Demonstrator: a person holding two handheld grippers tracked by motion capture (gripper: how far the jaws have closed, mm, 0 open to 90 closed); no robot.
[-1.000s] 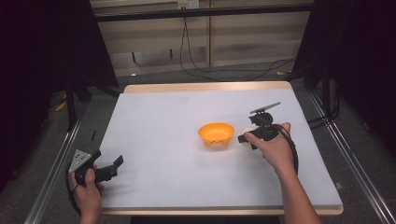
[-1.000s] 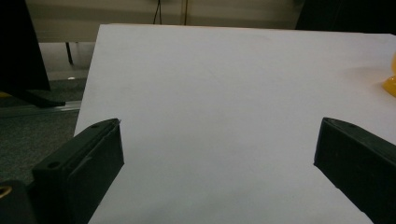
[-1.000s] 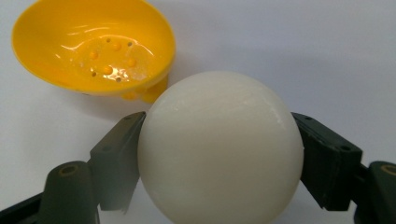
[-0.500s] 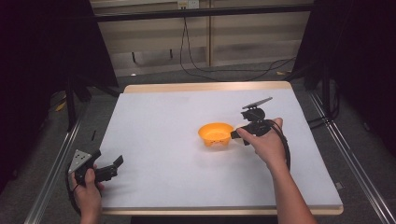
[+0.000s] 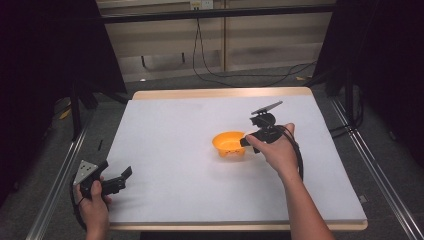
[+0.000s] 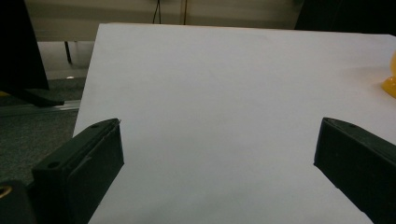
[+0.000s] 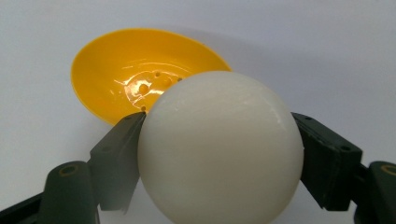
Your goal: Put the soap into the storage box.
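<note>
Two grippers over white table [image 5: 175, 130]. Left gripper [image 5: 122, 176] sits at near-left corner, jaws spread wide w/ nothing between, just bare tabletop ahead; orange bowl [image 6: 390, 74] shows far off to its right. Right gripper [image 7: 219, 154] is clamped on a white ball [image 7: 219, 149], one jaw each side. Bowl [image 7: 140, 74] lies just beyond and left of the ball, empty, w/ small holes in its bottom.

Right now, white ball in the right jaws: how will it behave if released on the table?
The white ball looks smooth and fully round, so it would probably roll on the flat table. It seems rigid: no visible denting where the right gripper pinches it. Dropped into the orange bowl, it would likely settle.
</note>
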